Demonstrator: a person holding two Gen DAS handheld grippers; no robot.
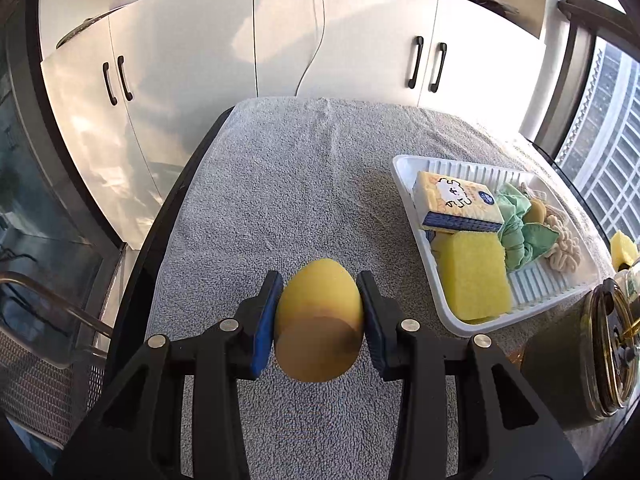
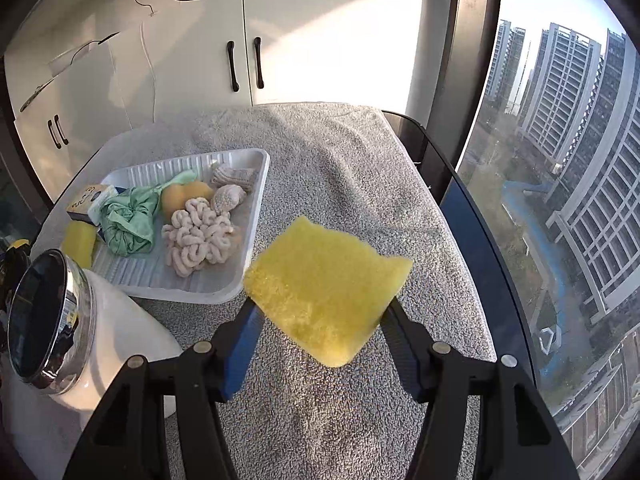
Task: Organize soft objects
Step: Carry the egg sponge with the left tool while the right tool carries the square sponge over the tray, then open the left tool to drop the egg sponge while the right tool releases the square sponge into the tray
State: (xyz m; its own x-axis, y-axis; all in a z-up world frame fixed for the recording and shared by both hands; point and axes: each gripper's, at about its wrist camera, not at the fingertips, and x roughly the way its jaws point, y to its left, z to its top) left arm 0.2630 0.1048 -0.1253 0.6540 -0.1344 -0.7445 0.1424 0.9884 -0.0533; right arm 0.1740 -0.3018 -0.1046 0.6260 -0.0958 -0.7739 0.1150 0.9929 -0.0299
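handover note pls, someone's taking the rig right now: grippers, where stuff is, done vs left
Left gripper: shut on the egg sponge, over the towel.
Right gripper: shut on the flat yellow sponge, over the towel beside the tray.
Done: tray already holds a packaged sponge, another yellow sponge, green cloth, cream scrunchie and other soft bits.
Left: put both held sponges into the tray, probably in the bare part of the near end.
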